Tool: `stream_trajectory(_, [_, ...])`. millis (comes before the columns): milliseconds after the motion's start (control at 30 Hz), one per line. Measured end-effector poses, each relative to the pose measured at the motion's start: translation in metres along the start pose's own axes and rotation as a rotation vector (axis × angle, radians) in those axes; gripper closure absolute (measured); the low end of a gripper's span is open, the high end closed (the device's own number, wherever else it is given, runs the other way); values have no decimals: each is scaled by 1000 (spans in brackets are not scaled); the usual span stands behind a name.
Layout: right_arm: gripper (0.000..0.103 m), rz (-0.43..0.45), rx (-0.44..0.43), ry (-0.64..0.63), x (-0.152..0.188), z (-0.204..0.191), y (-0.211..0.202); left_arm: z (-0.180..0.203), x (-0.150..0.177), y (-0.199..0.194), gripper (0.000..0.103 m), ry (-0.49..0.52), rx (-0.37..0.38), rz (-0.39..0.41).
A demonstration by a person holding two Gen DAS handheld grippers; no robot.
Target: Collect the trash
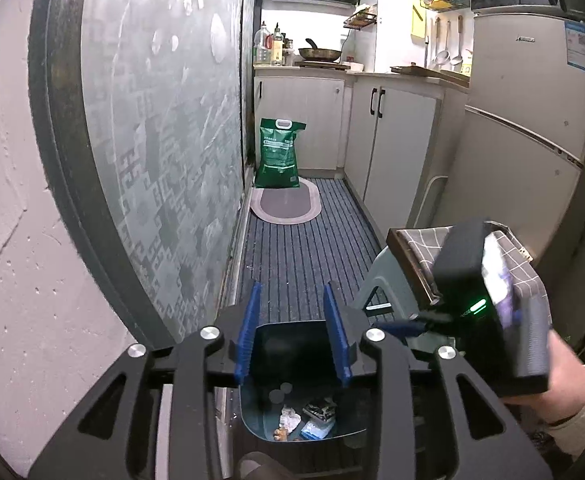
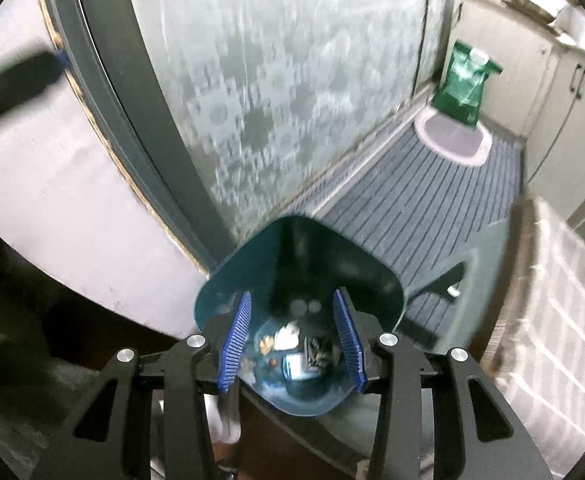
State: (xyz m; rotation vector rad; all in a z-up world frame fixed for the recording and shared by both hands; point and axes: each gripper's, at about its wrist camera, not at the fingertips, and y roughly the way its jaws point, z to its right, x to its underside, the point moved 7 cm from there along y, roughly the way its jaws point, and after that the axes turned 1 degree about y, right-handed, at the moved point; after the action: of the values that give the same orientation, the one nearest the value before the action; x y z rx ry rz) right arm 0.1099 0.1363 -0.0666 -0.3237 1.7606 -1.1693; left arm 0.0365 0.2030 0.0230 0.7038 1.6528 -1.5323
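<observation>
**Operator:** Nearest to me in the left wrist view, the left claw (image 1: 292,336) stands parted with nothing between its blue pads (image 1: 248,336). Right below and beyond it sits the dark teal bin (image 1: 292,420), low on the floor by the frosted sliding door (image 1: 164,128).

**Partner:** And the trash itself?

**Operator:** In the bottom of the bin: crumpled white paper (image 1: 290,418), a dark printed wrapper (image 1: 320,407), a blue-and-white packet (image 1: 316,429) and some small orange-brown crumbs (image 1: 280,435). The right wrist view looks straight down into the same bin (image 2: 300,264). The right claw (image 2: 296,340) hangs over it, released, pads empty.

**Partner:** If more has to be picked up, how would it handle?

**Operator:** I'd judge it all light and soft. Paper and wrappers crush rather than resist, so I'd pinch a raised fold, not a flat face. The foil-like wrapper may slide between the pads. The bin looks like thin stiff plastic, and its rim is the obvious place to grip.

**Partner:** Further out?

**Operator:** Beside the bin there's a stool with a checked cushion (image 1: 432,244), then the striped floor mat (image 1: 312,232), an oval rug (image 1: 286,204) and a green sack (image 1: 278,152) against the cabinets. I can't make out loose trash on the mat.
</observation>
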Motion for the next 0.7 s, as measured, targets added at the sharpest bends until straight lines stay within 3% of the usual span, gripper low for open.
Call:
stream_trajectory(133, [60, 81, 35, -5, -6, 9, -34, 7, 3, -6, 63, -5, 1, 14])
stream_trajectory(333, [59, 188, 85, 16, -7, 30, -87, 14, 7, -16, 47, -29, -7, 53])
stream_trajectory(533, [48, 280, 137, 53, 5, 55, -135, 21, 14, -18, 38, -36, -22, 76])
stream_trajectory(633, [38, 325, 149, 80, 17, 66, -154, 26, 16, -18, 28, -44, -27, 90])
stream_trajectory(700, [31, 337, 162, 96, 26, 74, -162, 31, 16, -18, 15, -37, -35, 96])
